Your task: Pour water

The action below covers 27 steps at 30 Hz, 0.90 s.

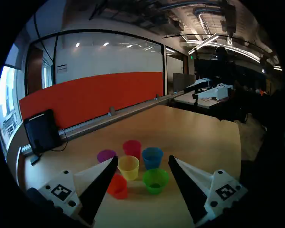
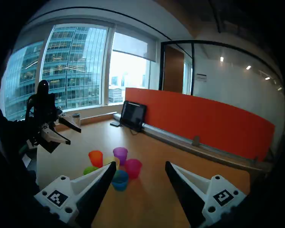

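Wooden table [image 1: 203, 136] bears clustered plastic cups: yellow cup [image 1: 128, 167] central, pink cup [image 1: 132, 147] at 12 o'clock, blue cup [image 1: 152, 157] at 2, green cup [image 1: 155, 181] at 5, red cup [image 1: 118, 187] at 7, purple cup [image 1: 106, 155] at 10. Contents indiscernible. Left gripper [image 1: 142, 157] and right gripper [image 2: 140, 162] both gape wide, holding nothing.

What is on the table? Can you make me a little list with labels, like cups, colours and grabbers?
Cups: six, bunched together
Colours: purple cup, pink cup, blue cup, yellow cup, green cup, red cup
Standing on: wooden table
Grabbers: left gripper open, right gripper open, both holding nothing
Behind: black tablet, orange wall panel
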Tool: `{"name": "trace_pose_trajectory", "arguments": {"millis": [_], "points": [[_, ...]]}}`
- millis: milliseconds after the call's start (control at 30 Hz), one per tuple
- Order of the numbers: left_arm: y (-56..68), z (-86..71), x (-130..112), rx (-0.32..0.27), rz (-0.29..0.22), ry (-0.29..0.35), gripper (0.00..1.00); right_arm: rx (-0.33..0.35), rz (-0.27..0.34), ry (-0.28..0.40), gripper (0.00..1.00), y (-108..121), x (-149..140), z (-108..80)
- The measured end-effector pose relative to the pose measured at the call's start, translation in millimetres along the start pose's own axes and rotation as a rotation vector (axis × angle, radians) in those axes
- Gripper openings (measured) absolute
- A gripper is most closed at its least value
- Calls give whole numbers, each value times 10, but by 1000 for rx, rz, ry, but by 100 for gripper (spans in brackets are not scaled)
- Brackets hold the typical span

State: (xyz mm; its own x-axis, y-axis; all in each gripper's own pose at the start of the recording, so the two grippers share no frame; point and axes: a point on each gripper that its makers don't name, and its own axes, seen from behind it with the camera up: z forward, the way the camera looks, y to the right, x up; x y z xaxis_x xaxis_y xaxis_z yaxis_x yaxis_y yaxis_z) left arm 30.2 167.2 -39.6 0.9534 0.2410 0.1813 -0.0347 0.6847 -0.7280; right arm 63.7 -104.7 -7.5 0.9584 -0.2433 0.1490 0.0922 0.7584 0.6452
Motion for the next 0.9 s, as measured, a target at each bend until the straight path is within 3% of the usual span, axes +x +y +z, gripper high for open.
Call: {"name": "trace_pose_trajectory", "arguments": {"millis": [500, 900], "points": [[221, 244, -574, -70, -2, -130, 99, 38, -27, -42, 100, -118, -188, 112], [308, 440, -1006, -87, 16, -237, 99, 55, -42, -62, 100, -153, -288, 203]]}}
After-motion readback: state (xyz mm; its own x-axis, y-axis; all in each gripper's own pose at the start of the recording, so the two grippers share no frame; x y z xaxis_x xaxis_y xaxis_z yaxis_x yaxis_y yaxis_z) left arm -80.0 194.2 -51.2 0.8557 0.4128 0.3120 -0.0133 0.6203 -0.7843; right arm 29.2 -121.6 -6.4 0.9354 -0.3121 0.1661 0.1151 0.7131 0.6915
